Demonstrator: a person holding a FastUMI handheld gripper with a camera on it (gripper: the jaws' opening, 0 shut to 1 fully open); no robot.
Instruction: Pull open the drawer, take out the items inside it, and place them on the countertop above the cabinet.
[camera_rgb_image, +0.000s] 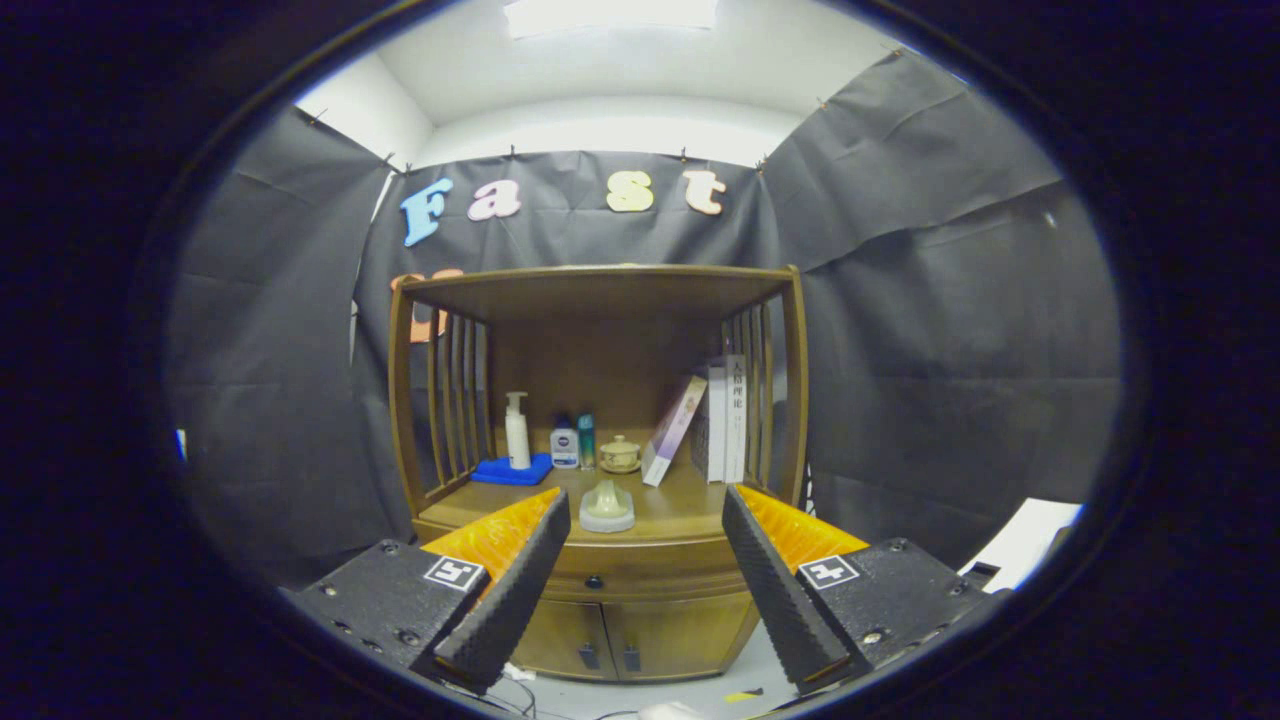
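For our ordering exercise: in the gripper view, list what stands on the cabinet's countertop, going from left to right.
Blue cloth with the pump bottle standing on it → small white bottle → green tube → lidded cup → leaning book → upright books. The open gripper is beneath them.

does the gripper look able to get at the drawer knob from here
Probably yes. The gripper is open, holding nothing, and the drawer knob shows between its fingers on the closed drawer front, with nothing in front of it. It looks some way ahead, so the gripper must move closer.
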